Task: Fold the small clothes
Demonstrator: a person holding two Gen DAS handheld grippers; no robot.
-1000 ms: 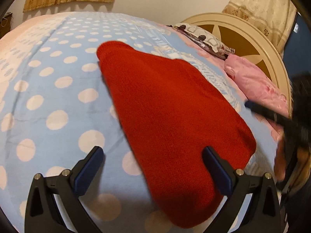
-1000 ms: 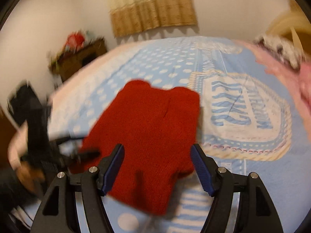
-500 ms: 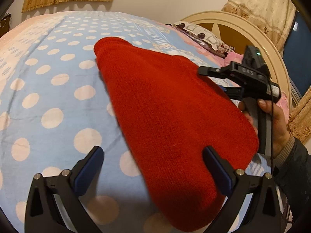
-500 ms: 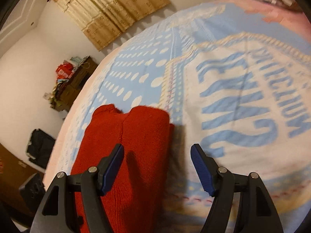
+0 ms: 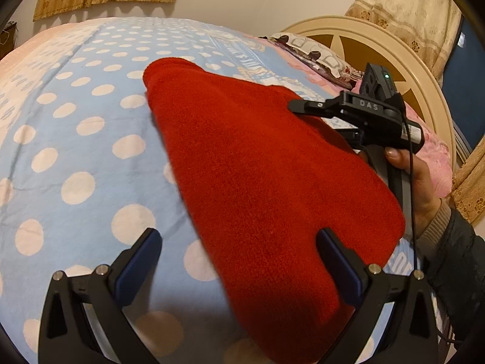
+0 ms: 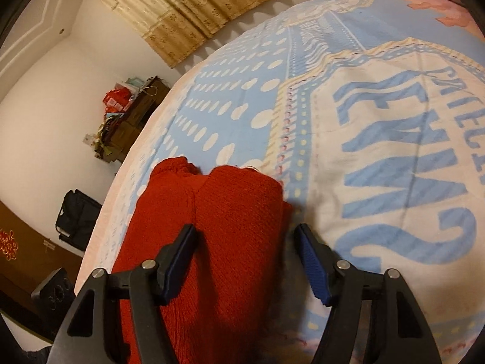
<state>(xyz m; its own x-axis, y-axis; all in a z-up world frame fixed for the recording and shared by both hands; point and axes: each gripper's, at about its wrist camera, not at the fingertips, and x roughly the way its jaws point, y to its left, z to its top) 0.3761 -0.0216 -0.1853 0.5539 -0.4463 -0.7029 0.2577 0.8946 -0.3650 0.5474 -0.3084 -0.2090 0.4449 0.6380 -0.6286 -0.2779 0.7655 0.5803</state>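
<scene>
while lying folded on bed (image 5: 75,139): red knit garment (image 5: 266,176). left hand-held gripper (image 5: 239,261) agape above it; right hand-held gripper (image 6: 245,261) agape, straddling its edge.

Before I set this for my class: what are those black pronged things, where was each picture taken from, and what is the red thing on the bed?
They are hand-held tongs, one per hand, each with a camera looking along its fingers. One view is from the left tongs, the other from the right tongs. Both are open and hold nothing. A red knitted garment, already folded, lies on a blue polka-dot bedspread. The left view also shows the person's right hand holding the other tool at the garment's edge.
</scene>
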